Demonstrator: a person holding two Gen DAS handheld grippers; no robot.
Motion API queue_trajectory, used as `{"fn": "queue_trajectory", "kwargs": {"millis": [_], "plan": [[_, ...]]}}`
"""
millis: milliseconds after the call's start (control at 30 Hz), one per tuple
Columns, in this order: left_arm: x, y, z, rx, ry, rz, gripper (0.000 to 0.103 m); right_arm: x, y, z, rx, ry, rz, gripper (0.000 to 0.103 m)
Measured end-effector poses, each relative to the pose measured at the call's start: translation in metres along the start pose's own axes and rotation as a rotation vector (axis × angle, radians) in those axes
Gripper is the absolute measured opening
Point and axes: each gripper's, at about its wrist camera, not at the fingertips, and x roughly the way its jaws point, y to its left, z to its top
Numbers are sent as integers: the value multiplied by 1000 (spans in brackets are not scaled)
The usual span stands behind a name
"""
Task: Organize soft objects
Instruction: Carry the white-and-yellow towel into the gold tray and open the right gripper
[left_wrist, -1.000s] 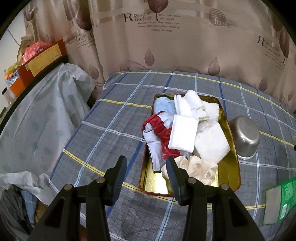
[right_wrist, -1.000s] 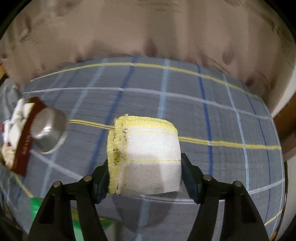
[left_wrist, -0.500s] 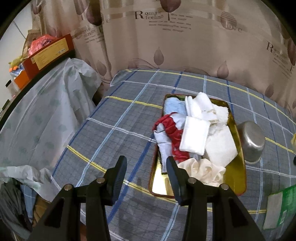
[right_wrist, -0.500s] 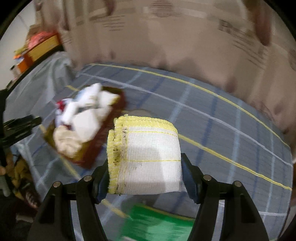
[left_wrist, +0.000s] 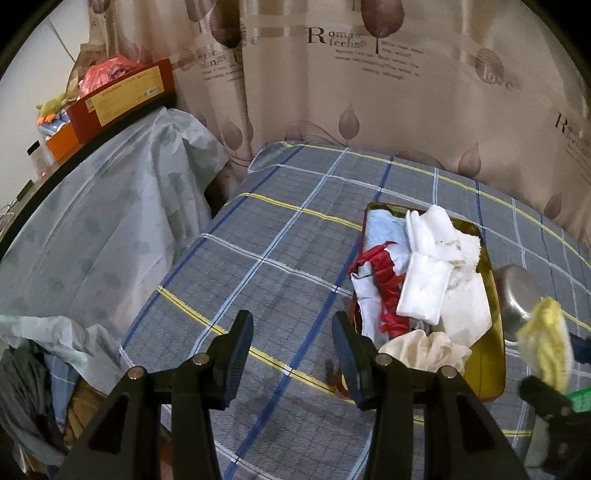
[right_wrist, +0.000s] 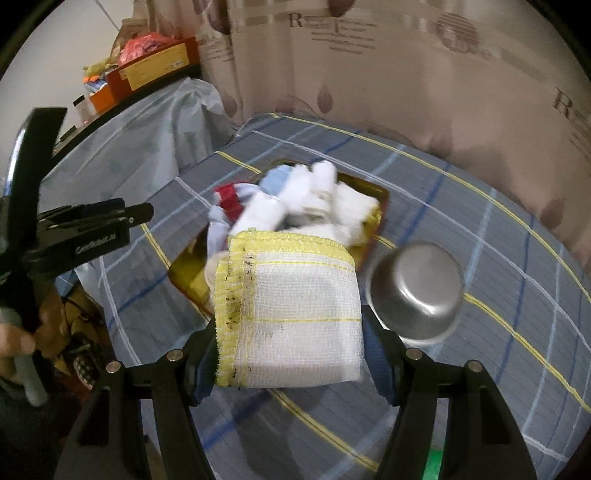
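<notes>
Tray (right_wrist: 380, 216) rim seemingly just beyond cloth (right_wrist: 291, 317) in right hand-held gripper (right_wrist: 290, 358).

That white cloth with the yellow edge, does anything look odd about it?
Yes: the folded cloth, held between the right gripper's fingers, has dark specks along its left yellow hem, like dirt or stains. Otherwise it looks neatly folded.

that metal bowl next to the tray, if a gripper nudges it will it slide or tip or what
The metal bowl looks thin and smooth, so probably light; on the checked cloth it would likely skid rather than stay put. It seems to lie upside down on its wide rim, so tipping looks unlikely. Its rounded sides may slip from the fingers.
</notes>
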Motion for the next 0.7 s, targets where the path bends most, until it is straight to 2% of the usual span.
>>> {"fn": "queue_trajectory", "kwargs": {"millis": [133,233,700], "plan": [[-1,4,0,-5,-7,16,45,22,13,9,-12,12,2,64],[0,6,0,-11,-1,10,45,33,18,14,-29,8,-27,64],[3,21,2,-39,12,9,45,92,22,40,-8,27,-87,64]]}}
